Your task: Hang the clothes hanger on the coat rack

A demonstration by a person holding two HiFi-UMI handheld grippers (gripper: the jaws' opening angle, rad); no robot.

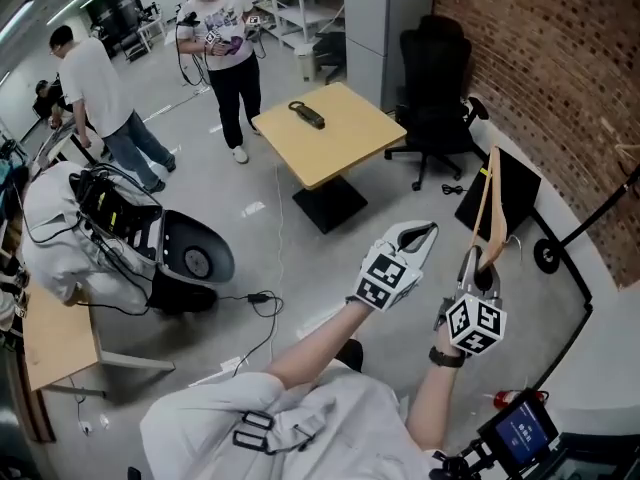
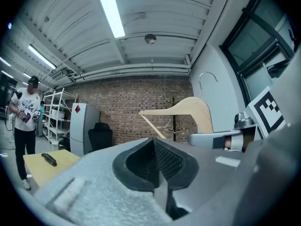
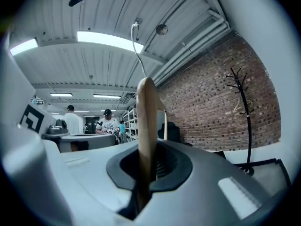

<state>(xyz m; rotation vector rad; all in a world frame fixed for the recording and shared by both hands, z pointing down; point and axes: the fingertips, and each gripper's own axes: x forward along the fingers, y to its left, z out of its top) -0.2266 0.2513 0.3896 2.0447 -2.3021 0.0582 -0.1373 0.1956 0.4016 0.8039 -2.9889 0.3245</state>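
Note:
My right gripper (image 1: 478, 260) is shut on the lower edge of a wooden clothes hanger (image 1: 490, 213), which stands upright from the jaws. In the right gripper view the hanger (image 3: 146, 121) rises edge-on between the pads, and its wire hook (image 3: 136, 41) points at the ceiling. The black coat rack (image 3: 244, 117) stands to the right by the brick wall, apart from the hanger. In the head view its pole (image 1: 600, 208) leans in from the right edge. My left gripper (image 1: 428, 230) hovers just left of the hanger, shut and holding nothing. The left gripper view has the hanger (image 2: 188, 112) in front of the rack (image 2: 174, 126).
A yellow table (image 1: 330, 133) with a dark object (image 1: 306, 114) stands ahead, a black office chair (image 1: 435, 88) beside it. A black panel (image 1: 510, 193) leans on the white ledge. Two people (image 1: 225, 48) (image 1: 100, 98) stand at the back. A white machine with cables (image 1: 110, 228) sits at the left.

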